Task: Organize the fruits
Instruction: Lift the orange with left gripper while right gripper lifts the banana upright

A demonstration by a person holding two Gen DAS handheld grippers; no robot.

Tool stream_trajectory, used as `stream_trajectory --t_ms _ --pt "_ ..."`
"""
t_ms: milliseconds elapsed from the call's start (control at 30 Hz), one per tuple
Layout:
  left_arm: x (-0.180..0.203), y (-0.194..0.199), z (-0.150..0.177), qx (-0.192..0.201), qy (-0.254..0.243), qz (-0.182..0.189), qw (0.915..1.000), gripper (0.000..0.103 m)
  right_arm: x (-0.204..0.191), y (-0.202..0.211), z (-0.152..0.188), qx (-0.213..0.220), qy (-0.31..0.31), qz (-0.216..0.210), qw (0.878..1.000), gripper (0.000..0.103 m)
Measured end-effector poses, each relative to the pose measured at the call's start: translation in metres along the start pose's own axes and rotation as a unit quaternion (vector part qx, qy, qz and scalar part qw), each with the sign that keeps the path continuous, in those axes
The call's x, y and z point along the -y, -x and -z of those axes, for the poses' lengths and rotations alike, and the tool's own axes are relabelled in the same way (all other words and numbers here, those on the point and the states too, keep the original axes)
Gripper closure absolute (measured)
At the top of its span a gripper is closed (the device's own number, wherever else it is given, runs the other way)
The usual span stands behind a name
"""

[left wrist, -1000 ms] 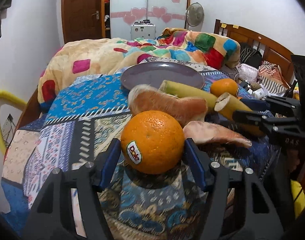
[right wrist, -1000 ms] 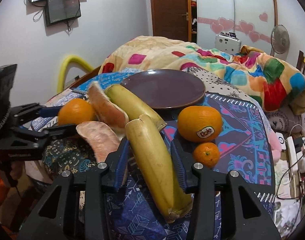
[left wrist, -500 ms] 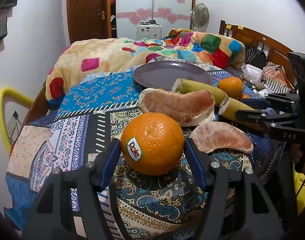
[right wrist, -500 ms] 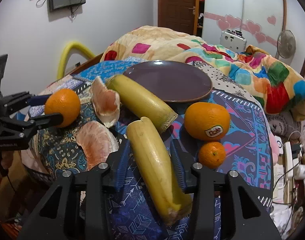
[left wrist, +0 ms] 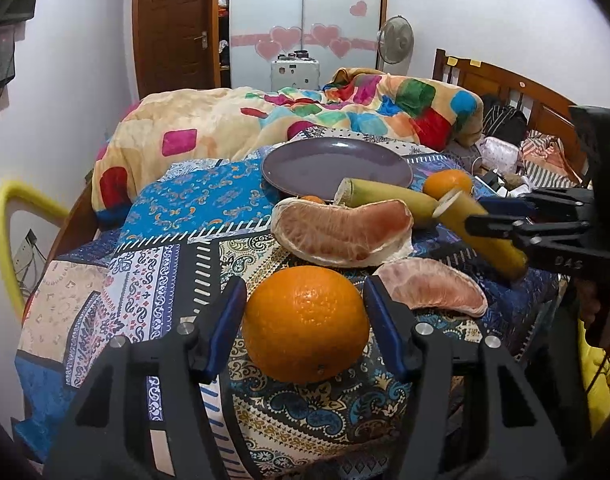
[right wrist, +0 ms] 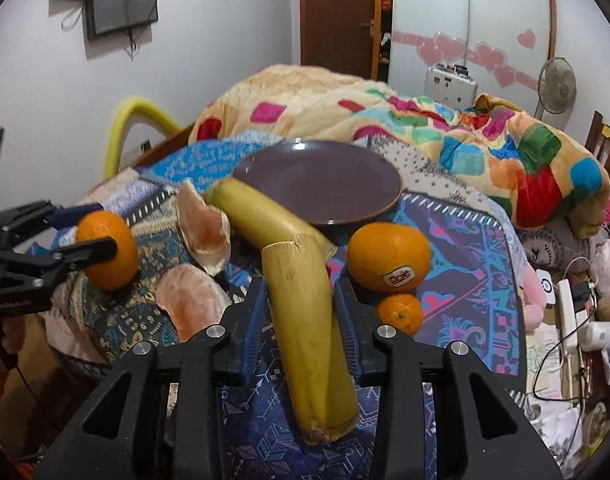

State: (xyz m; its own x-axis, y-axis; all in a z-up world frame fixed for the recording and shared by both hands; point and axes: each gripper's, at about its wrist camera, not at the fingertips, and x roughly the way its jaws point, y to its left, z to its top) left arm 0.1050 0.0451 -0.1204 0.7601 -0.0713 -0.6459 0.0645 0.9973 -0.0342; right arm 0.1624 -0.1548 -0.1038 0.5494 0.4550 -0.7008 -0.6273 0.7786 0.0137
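A large orange [left wrist: 305,324] sits on the patterned cloth between the fingers of my left gripper [left wrist: 305,284]. The jaws are closing and the pads touch its sides. My right gripper [right wrist: 301,284] is closing on a cut banana piece [right wrist: 309,332], pads against its skin. The right wrist view shows my left gripper [right wrist: 101,230] holding that orange [right wrist: 109,264] at the far left. Two peeled pomelo segments [left wrist: 341,232] [left wrist: 429,292], a second banana piece [right wrist: 257,212], a stickered orange [right wrist: 389,256] and a small mandarin [right wrist: 399,314] lie before the empty purple plate [right wrist: 317,184].
A colourful quilt [left wrist: 265,128] is heaped behind the plate. A wooden headboard [left wrist: 505,84] and clutter stand to the right, with cables and a power strip [right wrist: 569,312] beside the bed. A yellow tube [left wrist: 5,232] curves up at the left edge.
Both pairs of jaws have narrowed onto their fruit. The orange has turned, so its sticker no longer faces the left wrist camera. The held banana's far end now overlaps the other banana.
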Motion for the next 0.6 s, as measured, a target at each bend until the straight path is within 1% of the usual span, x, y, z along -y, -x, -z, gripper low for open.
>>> stream_trajectory --t_ms 33,100,167,233,300,433,600 --pt "0.0 0.001 0.0 0.0 -0.001 0.001 1.0 0.043 0.0 -0.005 0.001 -0.008 0.0 -0.001 1.0 0.071" --pt "-0.002 0.0 0.0 -0.001 0.001 0.002 1.0 0.043 -0.002 -0.007 0.003 -0.007 0.003 -0.001 1.0 0.068" --pt "-0.005 -0.003 0.0 -0.003 0.004 0.006 1.0 0.042 -0.002 -0.009 0.003 -0.011 0.008 -0.002 1.0 0.068" --pt "-0.005 -0.004 0.0 -0.003 0.005 0.008 0.9999 0.042 -0.003 -0.015 0.004 -0.028 0.012 -0.012 0.999 0.067" --pt "-0.004 -0.006 0.0 -0.002 0.004 0.007 1.0 0.041 -0.006 -0.02 0.007 -0.036 0.017 -0.012 0.999 0.066" --pt "-0.001 -0.011 0.0 -0.005 0.001 0.009 0.9999 0.038 -0.007 -0.021 0.008 -0.035 0.02 -0.011 0.999 0.065" --pt "0.004 -0.019 -0.003 -0.006 -0.007 0.004 0.9999 0.038 -0.008 -0.019 0.009 -0.029 0.019 -0.012 0.999 0.066"
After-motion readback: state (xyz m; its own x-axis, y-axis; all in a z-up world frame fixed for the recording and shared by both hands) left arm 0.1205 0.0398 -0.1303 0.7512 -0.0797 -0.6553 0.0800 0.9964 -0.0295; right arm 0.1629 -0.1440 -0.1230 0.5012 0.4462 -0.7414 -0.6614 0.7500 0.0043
